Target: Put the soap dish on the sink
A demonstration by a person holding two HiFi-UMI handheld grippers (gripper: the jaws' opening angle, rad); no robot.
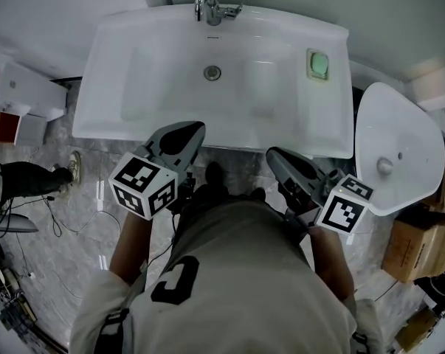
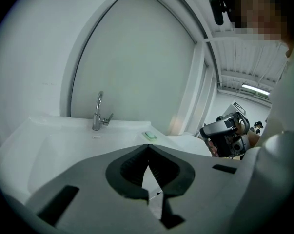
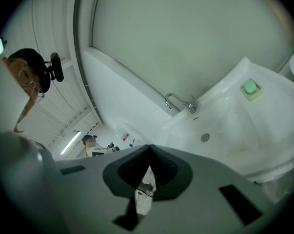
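Note:
The soap dish (image 1: 319, 64), pale with a green soap in it, lies on the back right corner of the white sink (image 1: 119, 116). It also shows small in the left gripper view as the soap dish (image 2: 149, 135) and in the right gripper view as the soap dish (image 3: 250, 88). My left gripper (image 1: 195, 129) hangs in front of the sink's front edge, jaws shut and empty. My right gripper (image 1: 272, 154) is beside it to the right, below the rim, also shut with nothing held. Both are well apart from the dish.
A chrome tap (image 1: 209, 4) stands at the sink's back centre, the drain (image 1: 212, 72) below it. A second loose basin (image 1: 395, 150) leans at the right. Boxes (image 1: 410, 249) and cables (image 1: 60, 212) lie on the marble floor.

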